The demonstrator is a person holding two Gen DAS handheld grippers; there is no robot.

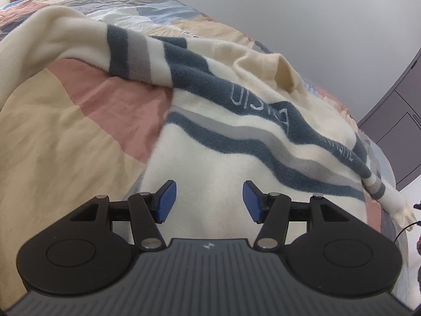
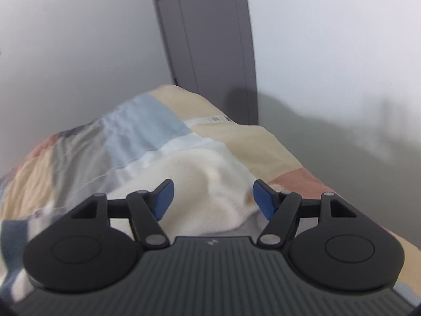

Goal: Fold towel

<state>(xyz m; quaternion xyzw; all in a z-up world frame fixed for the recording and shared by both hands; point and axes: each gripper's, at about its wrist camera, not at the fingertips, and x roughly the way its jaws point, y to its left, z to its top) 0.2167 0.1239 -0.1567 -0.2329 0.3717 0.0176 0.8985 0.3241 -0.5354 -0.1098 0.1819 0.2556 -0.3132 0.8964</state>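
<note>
Regrasping next, I judge: both grippers, left gripper and right gripper, wide, holding nothing; pinch towel corners squarely, keep bed cover out.

Soft, even daylight fills both fisheye views, sharp in the left one, while the right is motion-blurred, its bedspread smeared below a shadowed wall.
</note>
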